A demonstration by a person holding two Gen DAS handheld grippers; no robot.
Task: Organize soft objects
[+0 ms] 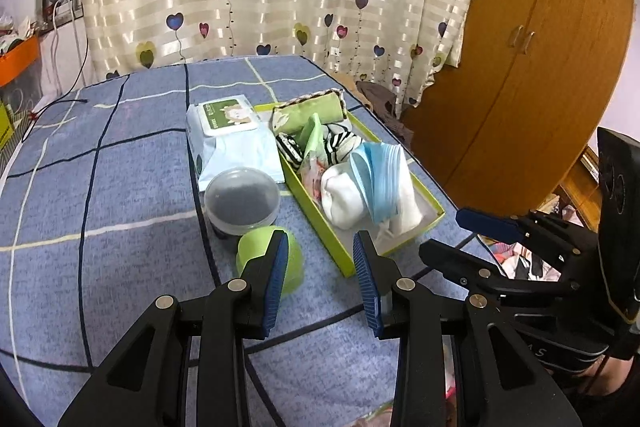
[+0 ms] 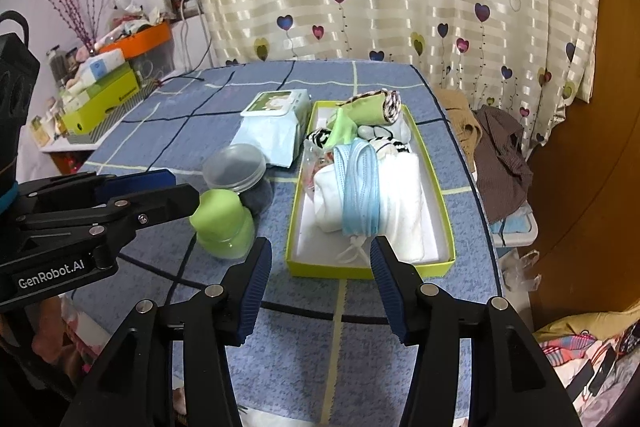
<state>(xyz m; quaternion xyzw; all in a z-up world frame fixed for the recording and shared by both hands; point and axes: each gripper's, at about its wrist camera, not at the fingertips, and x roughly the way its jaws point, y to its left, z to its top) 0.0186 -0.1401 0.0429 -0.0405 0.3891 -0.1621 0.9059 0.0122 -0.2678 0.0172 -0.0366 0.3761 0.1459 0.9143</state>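
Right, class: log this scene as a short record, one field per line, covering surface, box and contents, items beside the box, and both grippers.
surface: blue checked cloth
box: green tray, open, white inside
contents: masks, white cloth, striped socks, green pouch
beside box: wipes, clear jar, green cup
left gripper: open, holding nothing
right gripper: open, holding nothing

I see the box (image 2: 440, 195) near the table's (image 2: 200, 115) right edge, masks (image 2: 360, 187) and socks, I think, (image 2: 384, 143) inside; wipes pack (image 2: 276, 131) and two jars (image 2: 236, 167) left of it.
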